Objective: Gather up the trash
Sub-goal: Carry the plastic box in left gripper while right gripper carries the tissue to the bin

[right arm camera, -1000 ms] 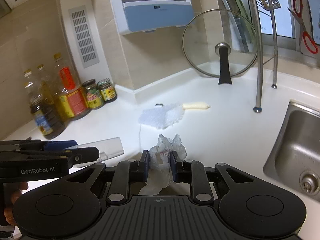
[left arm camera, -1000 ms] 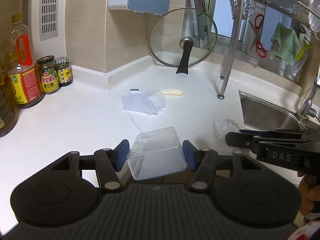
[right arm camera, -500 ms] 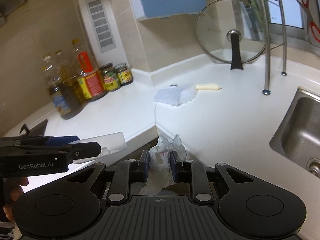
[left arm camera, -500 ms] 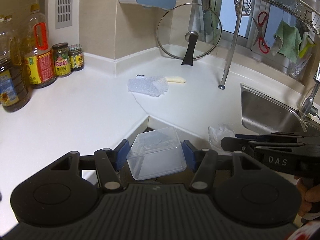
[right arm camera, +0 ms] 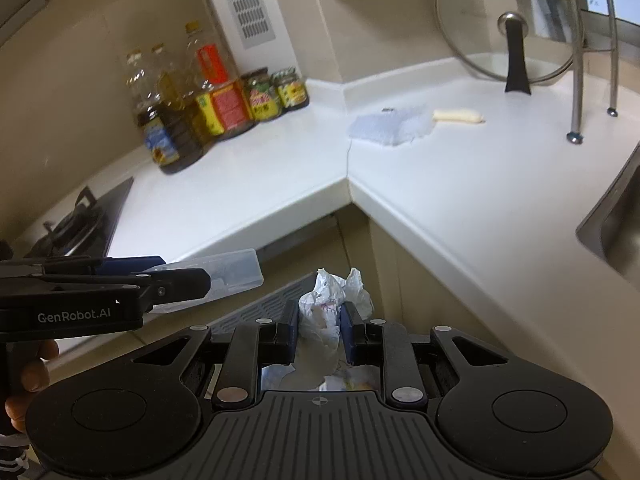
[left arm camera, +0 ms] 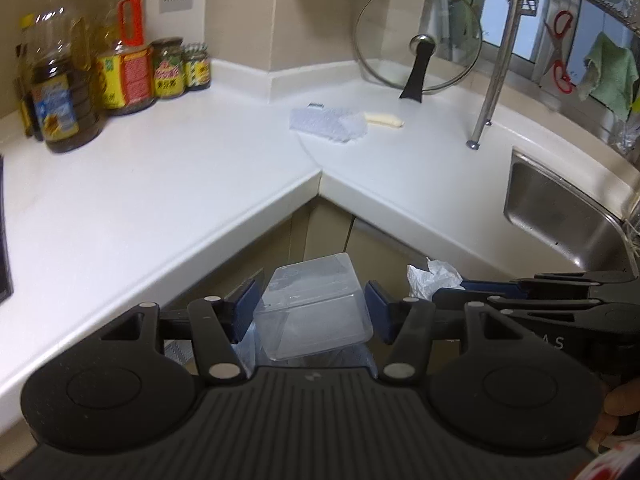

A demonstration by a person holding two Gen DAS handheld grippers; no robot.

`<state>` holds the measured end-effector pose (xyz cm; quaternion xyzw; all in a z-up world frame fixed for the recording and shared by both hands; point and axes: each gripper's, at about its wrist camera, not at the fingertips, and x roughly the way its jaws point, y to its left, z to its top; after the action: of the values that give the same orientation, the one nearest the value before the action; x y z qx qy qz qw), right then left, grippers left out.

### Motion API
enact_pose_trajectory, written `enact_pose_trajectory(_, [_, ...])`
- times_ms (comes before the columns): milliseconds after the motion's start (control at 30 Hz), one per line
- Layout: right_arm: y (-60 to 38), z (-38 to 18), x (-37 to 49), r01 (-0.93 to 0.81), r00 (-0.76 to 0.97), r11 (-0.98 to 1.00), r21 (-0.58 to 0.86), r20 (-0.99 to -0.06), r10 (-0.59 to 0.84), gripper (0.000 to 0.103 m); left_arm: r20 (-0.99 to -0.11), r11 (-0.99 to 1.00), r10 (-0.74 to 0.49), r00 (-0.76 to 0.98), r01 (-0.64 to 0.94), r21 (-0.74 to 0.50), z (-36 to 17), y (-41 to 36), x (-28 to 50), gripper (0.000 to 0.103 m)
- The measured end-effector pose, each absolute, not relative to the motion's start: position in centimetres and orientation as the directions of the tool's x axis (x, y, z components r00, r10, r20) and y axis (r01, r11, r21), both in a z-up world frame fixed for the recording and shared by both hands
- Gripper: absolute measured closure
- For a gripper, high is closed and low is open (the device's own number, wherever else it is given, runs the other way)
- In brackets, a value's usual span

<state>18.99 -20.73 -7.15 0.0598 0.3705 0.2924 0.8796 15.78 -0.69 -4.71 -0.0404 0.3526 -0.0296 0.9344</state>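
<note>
My left tool holds a clear plastic box across its short width, pads on the two side walls. My right tool is pinched nearly closed on a crumpled white paper wad. Both pieces hang in front of the bench edge, over the corner gap by the cabinets, well clear of the top.

I judge the box to be light, thin-walled and a bit slick; it will flex if I squeeze harder, so the side walls near the rim, where it is stiffest, are the right place to bear. The paper is soft and almost weightless, and gripping its bunched middle keeps it from slipping out.

Below the right tool I see more crumpled scraps through the gap, perhaps a bin, though I cannot tell for sure.

On the bench a sheet of bubble wrap lies beside a pale banana-like piece, probably the next trash. Oil bottles and jars stand at the left wall, a glass lid leans at the back, a rack leg and the sink sit to the right. The bench edge is the nearest thing to knock.
</note>
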Motion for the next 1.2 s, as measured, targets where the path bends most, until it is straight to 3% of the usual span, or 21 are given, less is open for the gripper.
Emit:
enact_pose_trajectory(567, [-18.4,-13.6,19.3,-0.503,0.453,0.801,0.324,-0.691,0.563,0.080,-0.755,0.993,-0.019,0.656,-0.079,-0.093,-11.5,1.2,14.6,0.048])
enact_pose_trajectory(1200, [-16.8,-23.5,23.8,-0.505,0.379,0.803,0.315,-0.755,0.535,0.080,-0.818,0.988,-0.036,0.575,-0.101,-0.115,-21.2,1.8,19.6,0.048])
